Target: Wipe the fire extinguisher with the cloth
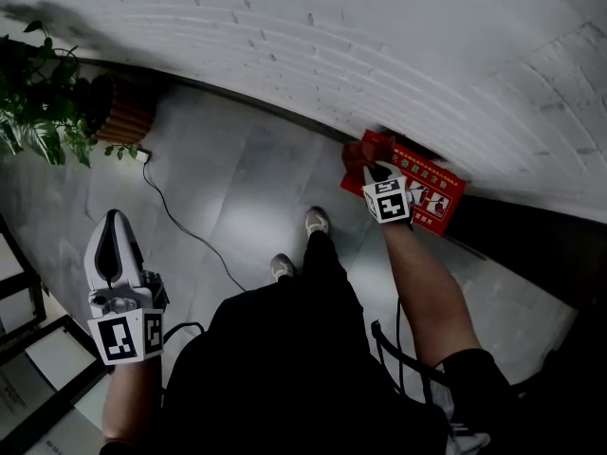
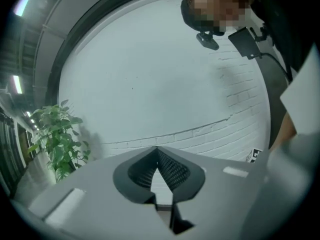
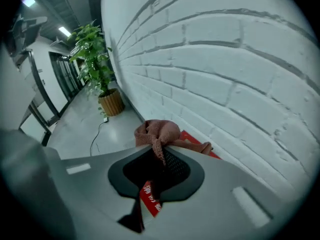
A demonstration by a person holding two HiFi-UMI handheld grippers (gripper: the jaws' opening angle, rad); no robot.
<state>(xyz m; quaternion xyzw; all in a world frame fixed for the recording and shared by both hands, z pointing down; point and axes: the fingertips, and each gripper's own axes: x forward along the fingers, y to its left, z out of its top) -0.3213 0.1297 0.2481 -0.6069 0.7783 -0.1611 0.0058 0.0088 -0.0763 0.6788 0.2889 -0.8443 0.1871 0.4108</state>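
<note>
The person stands on a grey tiled floor (image 1: 237, 178) beside a white brick wall (image 1: 379, 45), a gripper in each hand. The right gripper (image 1: 377, 167) reaches down toward the floor's edge at the foot of the wall, its jaws pinched on a bunched reddish-pink cloth (image 1: 365, 150). In the right gripper view a fold of the cloth (image 3: 157, 131) is nipped between the jaw tips while the rest bulges out beyond them. Just past the cloth lies the red extinguisher box (image 1: 436, 188), flat against the base of the wall and bearing printed panels (the print is too small to read). Whether the cloth touches the box cannot be told, and no extinguisher cylinder can be made out apart from the box. The same red box (image 3: 200, 144) shows behind the cloth in the right gripper view. The left gripper (image 1: 115, 221) is held well apart from all this, out over the open floor at the person's left – its jaws pressed together at the tips with nothing between them. A potted plant (image 1: 43, 102) stands at the wall farther left, and a thin cable (image 1: 180, 226) trails from it across the floor toward the person's shoes (image 1: 317, 220).
</note>
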